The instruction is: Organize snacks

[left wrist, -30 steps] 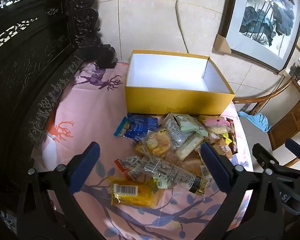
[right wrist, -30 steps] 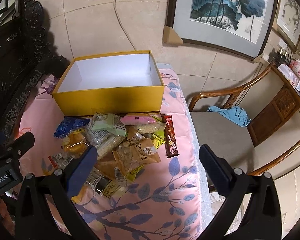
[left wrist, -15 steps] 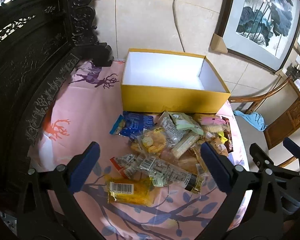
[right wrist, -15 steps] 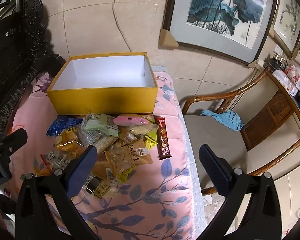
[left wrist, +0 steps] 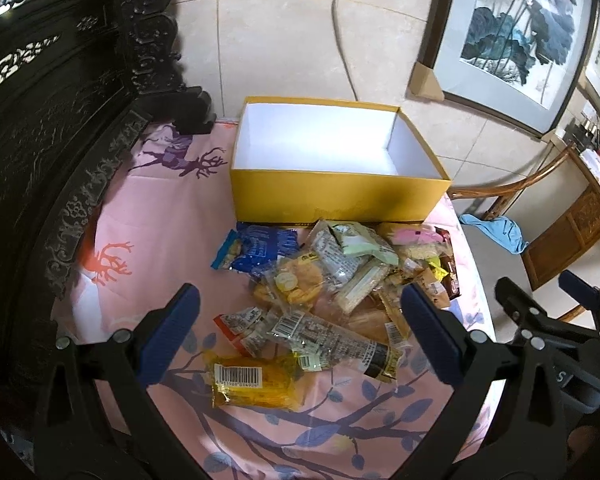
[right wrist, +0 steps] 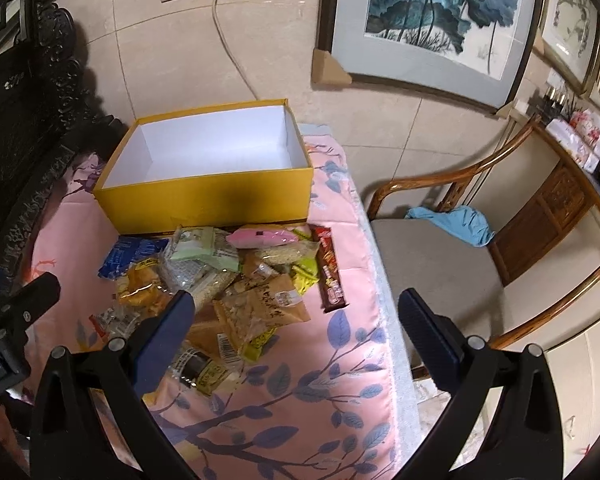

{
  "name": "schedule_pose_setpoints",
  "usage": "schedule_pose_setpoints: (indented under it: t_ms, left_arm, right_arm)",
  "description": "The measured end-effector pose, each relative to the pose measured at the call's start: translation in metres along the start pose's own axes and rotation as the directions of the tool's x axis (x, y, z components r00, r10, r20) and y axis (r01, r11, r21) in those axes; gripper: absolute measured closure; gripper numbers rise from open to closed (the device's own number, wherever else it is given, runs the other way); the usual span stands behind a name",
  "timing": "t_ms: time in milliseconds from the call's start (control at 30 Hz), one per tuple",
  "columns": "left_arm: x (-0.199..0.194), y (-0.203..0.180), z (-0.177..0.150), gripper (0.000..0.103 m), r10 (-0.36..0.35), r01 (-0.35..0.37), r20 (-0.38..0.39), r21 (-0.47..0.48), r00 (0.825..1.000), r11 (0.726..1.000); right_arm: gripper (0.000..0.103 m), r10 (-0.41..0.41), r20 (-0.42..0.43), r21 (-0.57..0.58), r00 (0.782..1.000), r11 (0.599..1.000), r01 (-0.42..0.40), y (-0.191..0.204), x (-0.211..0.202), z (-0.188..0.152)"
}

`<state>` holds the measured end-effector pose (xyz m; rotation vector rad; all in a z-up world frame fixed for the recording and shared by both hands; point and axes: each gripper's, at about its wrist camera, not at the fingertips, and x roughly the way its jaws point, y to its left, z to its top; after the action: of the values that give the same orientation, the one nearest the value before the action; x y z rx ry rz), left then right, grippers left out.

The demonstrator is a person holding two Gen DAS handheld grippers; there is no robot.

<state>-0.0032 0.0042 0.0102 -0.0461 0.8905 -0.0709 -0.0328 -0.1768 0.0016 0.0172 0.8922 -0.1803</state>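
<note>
Since the earlier frames both grippers have drawn back and up a little, so the snack pile sits lower and slightly further off in each view; the snacks themselves have not shifted. The left gripper [left wrist: 300, 328] hovers above the near side of the pile with its jaws wide apart and nothing between them. The right gripper [right wrist: 296, 324] hangs over the pile's right edge, jaws likewise spread and empty.

The heap of wrapped snacks [left wrist: 340, 280] lies on the pink leaf-and-deer-patterned worktop [left wrist: 148, 216], just in front of the open yellow cardboard box with a white inside [left wrist: 332, 196], which holds nothing. A yellow barcode-labelled packet [left wrist: 256, 380] lies nearest the left gripper, apart from a blue foil packet [left wrist: 260, 248] at the pile's left. A long brown chocolate bar wrapper [right wrist: 330, 272] lies along the pile's right edge, with a pink packet [right wrist: 260, 238] close to the box. A wooden armchair with a crumpled blue cloth [right wrist: 456, 220] stands to the right of the worktop.
</note>
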Motion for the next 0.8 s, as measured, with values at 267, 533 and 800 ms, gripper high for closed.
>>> schedule_pose_setpoints:
  t_ms: [267,533,800]
  left_arm:
    - [0.0,-0.01,-0.001,0.002,-0.013,0.013,0.0,0.05,1.0,0.999]
    - [0.002,-0.002,-0.001,0.002,0.001,-0.001,-0.012,0.021,1.0,1.0]
    - [0.0,0.002,0.0,0.002,0.029,-0.029,-0.001,0.027,1.0,0.999]
  right_arm:
    - [0.001,0.013,-0.027,0.014,1.0,1.0,-0.012,0.001,0.003,-0.001]
    - [0.001,0.001,0.008,0.0,1.0,1.0,-0.001,0.002,0.002,-0.002]
    - [0.001,0.024,-0.009,-0.03,1.0,0.999,-0.025,0.011,0.008,-0.005]
